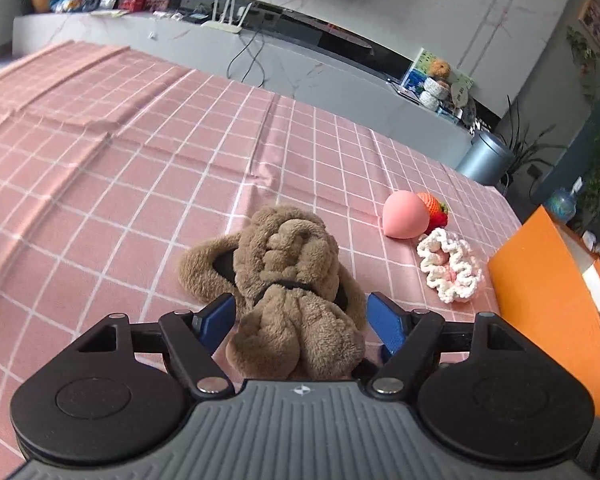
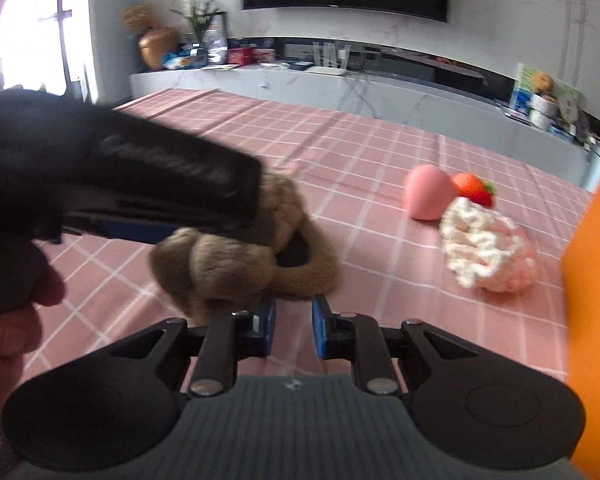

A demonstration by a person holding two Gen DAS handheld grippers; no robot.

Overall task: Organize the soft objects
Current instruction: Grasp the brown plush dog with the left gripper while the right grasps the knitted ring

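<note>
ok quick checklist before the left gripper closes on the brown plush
1. Left gripper open with a finger on each side of the brown plush toy: ok.
2. Blue pads already touching the plush: cannot tell.
3. Right gripper open, holding nothing, out of the way: ok.
4. Pink sponge, crochet strawberry and white scrunchie apart from the plush: ok.
5. Orange box at the right within reach: ok, though its inside is hidden.

The left gripper (image 2: 112, 184) is blurring and covering the plush (image 2: 236, 256); the frame edge is cutting the orange box (image 1: 548, 304).
</note>
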